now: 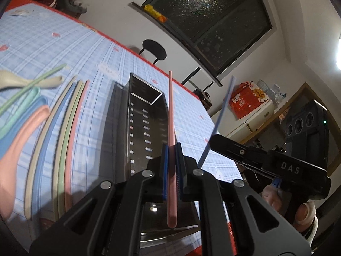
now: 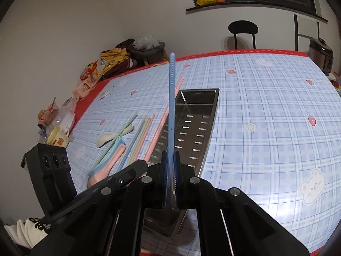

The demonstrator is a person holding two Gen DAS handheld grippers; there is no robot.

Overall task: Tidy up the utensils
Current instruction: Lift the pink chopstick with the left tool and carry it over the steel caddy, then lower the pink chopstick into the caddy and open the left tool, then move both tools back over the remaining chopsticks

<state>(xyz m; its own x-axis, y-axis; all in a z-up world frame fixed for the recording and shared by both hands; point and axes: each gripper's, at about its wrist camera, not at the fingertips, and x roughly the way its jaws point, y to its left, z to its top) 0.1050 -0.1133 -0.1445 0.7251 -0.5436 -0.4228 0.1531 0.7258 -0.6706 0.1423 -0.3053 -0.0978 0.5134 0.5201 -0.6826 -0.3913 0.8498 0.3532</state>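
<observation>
Both grippers hang above the long steel tray (image 2: pixel 198 128) on the blue checked tablecloth (image 2: pixel 266 128). The left gripper (image 1: pixel 171 170) has its jaws clamped on a pink chopstick (image 1: pixel 171 117). The right gripper (image 2: pixel 170 179) has its jaws pinched on a blue chopstick (image 2: pixel 171 98), pointing up and away. Just beside the tray lie more chopsticks (image 2: pixel 140 136) and a few pastel spoons (image 2: pixel 110 149), touching one another.
</observation>
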